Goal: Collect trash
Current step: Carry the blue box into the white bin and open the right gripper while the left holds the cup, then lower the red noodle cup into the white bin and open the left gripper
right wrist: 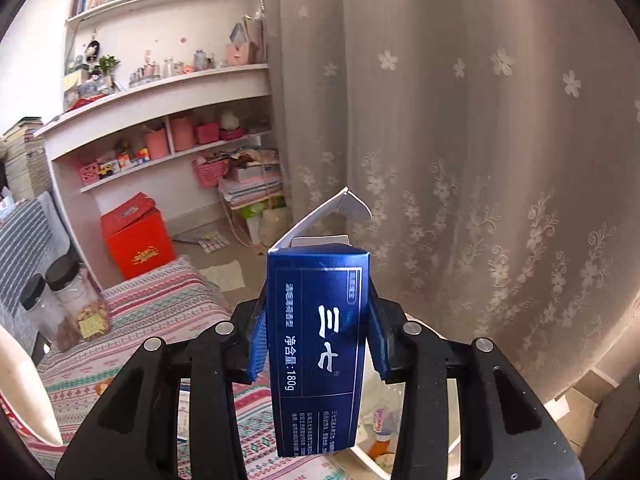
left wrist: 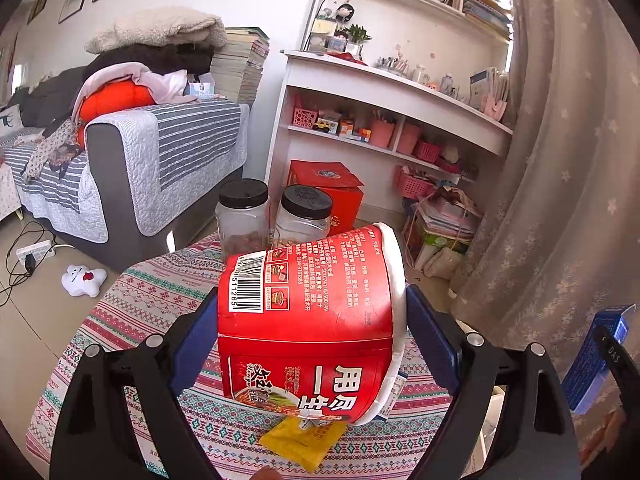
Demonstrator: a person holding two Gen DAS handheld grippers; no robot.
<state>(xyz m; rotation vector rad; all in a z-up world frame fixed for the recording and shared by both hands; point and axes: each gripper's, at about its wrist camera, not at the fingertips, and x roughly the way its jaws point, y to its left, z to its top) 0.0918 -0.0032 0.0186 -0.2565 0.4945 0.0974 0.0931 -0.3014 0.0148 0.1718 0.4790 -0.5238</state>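
My left gripper (left wrist: 310, 320) is shut on a red instant-noodle cup (left wrist: 304, 316), held on its side above the patterned tablecloth (left wrist: 152, 304). A yellow sachet (left wrist: 304, 442) lies on the cloth under the cup. My right gripper (right wrist: 318, 332) is shut on a dark blue toothpaste box (right wrist: 318, 352) with its top flap open, held upright over a white bin (right wrist: 384, 448) that has trash in it. The blue box also shows at the right edge of the left wrist view (left wrist: 596, 364).
Two clear jars with black lids (left wrist: 276, 216) stand at the table's far edge. A red carton (left wrist: 328, 192) sits on the floor by the white shelf unit (left wrist: 384, 96). A grey sofa (left wrist: 160, 160) is to the left, a flowered curtain (right wrist: 480, 140) to the right.
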